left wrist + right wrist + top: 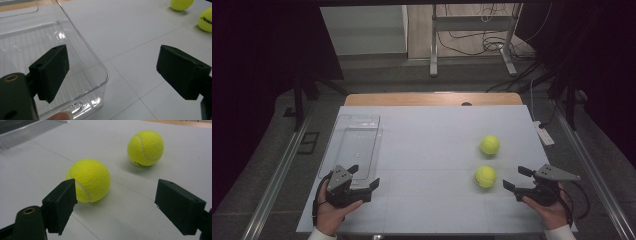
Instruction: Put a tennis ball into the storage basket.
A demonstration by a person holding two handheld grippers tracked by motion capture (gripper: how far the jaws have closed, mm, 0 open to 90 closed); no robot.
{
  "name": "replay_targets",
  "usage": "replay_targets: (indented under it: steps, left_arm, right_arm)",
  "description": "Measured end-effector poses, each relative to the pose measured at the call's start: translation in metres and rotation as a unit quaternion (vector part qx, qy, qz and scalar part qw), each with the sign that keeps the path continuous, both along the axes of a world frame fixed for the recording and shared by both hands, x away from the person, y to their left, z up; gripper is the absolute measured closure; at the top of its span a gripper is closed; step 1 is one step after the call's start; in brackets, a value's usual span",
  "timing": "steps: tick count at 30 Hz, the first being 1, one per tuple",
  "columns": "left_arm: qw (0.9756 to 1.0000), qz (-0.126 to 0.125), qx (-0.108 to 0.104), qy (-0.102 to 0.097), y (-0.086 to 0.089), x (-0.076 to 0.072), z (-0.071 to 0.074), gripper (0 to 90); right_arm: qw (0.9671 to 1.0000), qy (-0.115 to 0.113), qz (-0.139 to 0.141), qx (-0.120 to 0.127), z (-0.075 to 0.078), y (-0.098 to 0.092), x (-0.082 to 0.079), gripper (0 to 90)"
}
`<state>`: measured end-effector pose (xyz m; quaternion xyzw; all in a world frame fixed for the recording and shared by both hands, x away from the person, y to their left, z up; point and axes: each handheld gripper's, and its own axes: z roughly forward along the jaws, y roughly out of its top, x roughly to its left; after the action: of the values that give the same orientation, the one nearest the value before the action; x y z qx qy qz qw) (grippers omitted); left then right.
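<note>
- Two yellow tennis balls lie on the white table, right of its middle, one behind the other and a little apart.
- Near ball sits just ahead and to the left of the right gripper, close to its jaw tips but not touching them.
- From the right gripper view, that near ball shows just beyond the left jaw, partly behind it, not between the jaws.
- Far ball rests further back on the table; in the right gripper view it lies ahead in the gap between the jaws, well beyond them.
- Right gripper has its jaws spread wide with nothing held.
- Left gripper is at the near left of the table, jaws spread wide and holding nothing, well apart from both balls.
- Its tips sit at the near end of a clear plastic tray; in the left gripper view the left jaw is over the tray and the right jaw over bare table.
</note>
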<state>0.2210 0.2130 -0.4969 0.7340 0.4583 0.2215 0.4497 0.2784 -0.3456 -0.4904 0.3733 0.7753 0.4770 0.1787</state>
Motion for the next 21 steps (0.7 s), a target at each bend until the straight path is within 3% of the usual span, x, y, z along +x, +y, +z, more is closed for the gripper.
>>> replay_targets:
  steps: [10, 21]
  left_arm:
    - [1.0000, 0.002, 0.003, 0.000, 0.0008, -0.0014, -0.0013, 12.2]
    - [0.9999, 0.007, -0.010, 0.005, 0.0004, -0.0008, -0.0014, 12.3]
  right_arm:
    - [1.0000, 0.001, 0.002, -0.003, -0.0039, -0.0005, 0.0022, 17.9]
    - [1.0000, -0.004, -0.001, -0.003, -0.0022, -0.0002, -0.0010, 18.2]
